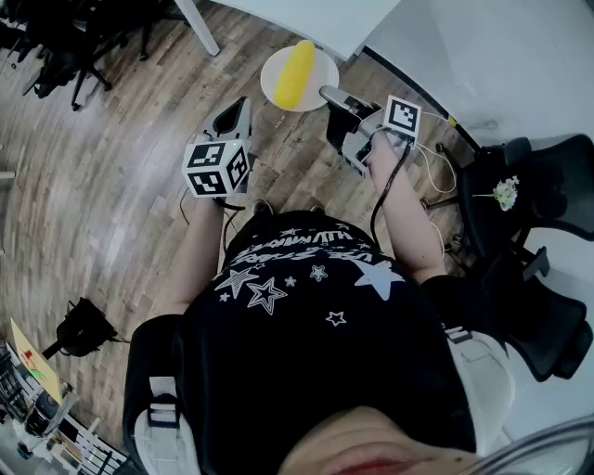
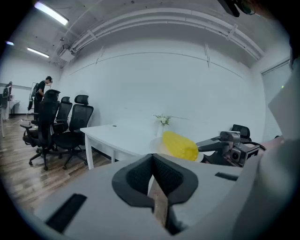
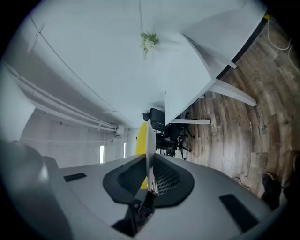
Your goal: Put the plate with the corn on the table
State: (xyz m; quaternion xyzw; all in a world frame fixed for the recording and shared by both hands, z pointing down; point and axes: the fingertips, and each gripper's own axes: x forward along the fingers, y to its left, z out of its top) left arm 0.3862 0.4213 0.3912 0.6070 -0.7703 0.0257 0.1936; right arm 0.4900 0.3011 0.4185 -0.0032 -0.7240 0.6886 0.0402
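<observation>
Carry step: white plate (image 1: 324, 70) with corn cob (image 1: 294, 71) is pinched at its rim by right gripper (image 1: 327, 94), jaws nearly closed, plate just ahead over wood floor (image 1: 111, 167). Left gripper (image 1: 239, 109) is seen closed, empty. Next, plate is to be raised ahead onto white table (image 1: 306, 19), level

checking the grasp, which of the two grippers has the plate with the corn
The right gripper: its jaws clamp the rim of the plate carrying the corn. The left gripper is shut on nothing, apart from the plate.

White rectangular table (image 1: 306, 19): cut off at head view's top edge. Yellow corn cob (image 3: 140, 138): mostly hidden behind thin white round plate (image 3: 150, 140), right gripper view. Distant standing person (image 2: 42, 90): too small to detail.
</observation>
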